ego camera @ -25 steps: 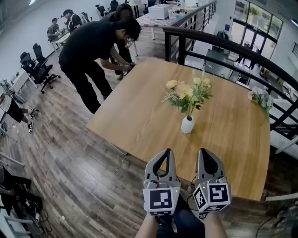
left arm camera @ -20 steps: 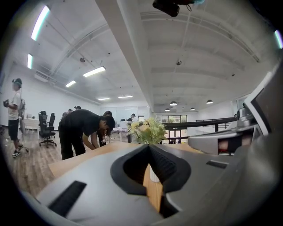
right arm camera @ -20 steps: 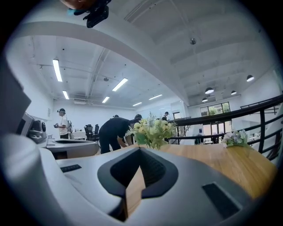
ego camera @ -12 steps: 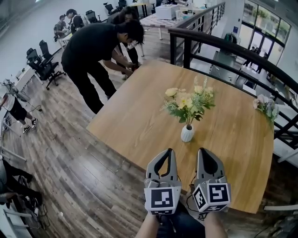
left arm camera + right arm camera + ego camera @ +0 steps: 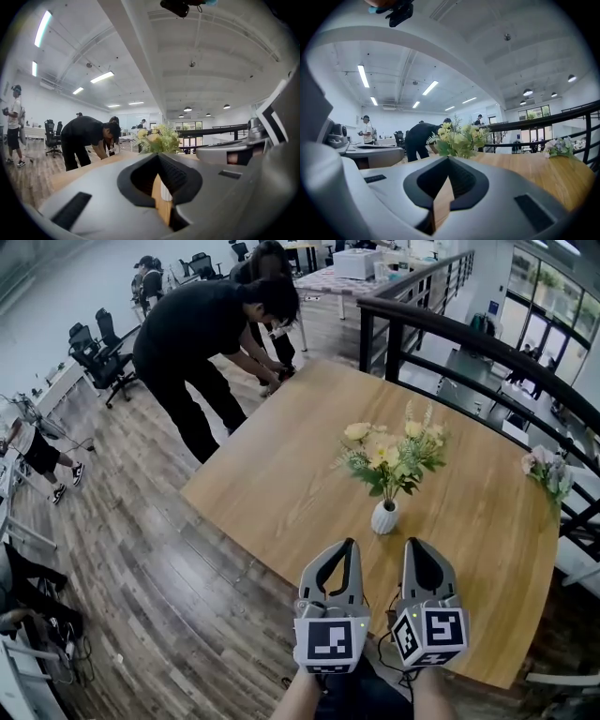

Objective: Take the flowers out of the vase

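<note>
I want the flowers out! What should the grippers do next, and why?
Probably move both grippers forward to the flowers and open one: the left gripper and right gripper are shut, empty, and short of the vase on the table.

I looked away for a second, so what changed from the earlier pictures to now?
The left gripper and right gripper crept closer to the white vase. Nothing was grabbed or let go: both stay shut and empty. The flowers still stand in the vase, and the person in black still bends at the table corner.
</note>
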A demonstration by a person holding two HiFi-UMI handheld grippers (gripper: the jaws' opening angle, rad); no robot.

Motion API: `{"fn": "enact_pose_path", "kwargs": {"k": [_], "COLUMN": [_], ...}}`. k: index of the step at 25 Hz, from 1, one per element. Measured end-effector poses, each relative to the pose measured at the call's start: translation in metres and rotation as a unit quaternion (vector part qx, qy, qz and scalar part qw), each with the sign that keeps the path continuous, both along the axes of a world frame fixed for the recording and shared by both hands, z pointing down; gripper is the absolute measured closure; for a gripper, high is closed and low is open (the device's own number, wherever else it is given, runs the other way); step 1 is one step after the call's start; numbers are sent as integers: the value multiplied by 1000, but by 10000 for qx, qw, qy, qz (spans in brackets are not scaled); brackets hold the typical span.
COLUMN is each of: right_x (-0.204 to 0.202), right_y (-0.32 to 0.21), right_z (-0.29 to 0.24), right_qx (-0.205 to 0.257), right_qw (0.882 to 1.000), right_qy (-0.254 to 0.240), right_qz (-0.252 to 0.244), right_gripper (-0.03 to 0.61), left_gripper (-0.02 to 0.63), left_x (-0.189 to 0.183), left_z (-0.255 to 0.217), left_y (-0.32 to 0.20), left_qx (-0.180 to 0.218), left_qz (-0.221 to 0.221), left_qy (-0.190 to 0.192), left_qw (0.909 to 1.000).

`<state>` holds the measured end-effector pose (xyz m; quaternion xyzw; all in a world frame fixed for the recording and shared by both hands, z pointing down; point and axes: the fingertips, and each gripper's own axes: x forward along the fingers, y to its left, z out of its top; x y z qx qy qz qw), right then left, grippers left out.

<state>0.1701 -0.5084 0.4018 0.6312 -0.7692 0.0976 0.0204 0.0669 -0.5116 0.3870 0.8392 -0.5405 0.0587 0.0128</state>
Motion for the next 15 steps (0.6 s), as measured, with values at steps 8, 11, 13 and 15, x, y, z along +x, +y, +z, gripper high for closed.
{"fn": "enact_pose_path", "kwargs": {"k": [8, 11, 13, 15], "right_x": [-3, -1, 0, 0], "right_y": [-17, -27, -34, -41], "right_z": [13, 16, 17, 18], "right_qx": [-126, -112, -98, -126], "right_qw": [9998, 9999, 9998, 9997], "right_qy": [136, 123, 144, 150], "right_qz": [-29, 44, 115, 171], "right_gripper": [563, 563, 563, 563], "left_gripper": [578, 578, 578, 578], "left_x": [-6, -5, -5, -6], "left_z": [15, 20, 22, 26], "left_y": [-16, -27, -33, -39], "left_qx": [-165, -140, -178, -382], "left_qz": [-75, -18, 24, 42], "left_qy": [5, -23, -31, 12], "left_qw": [9998, 9999, 9998, 9993]}}
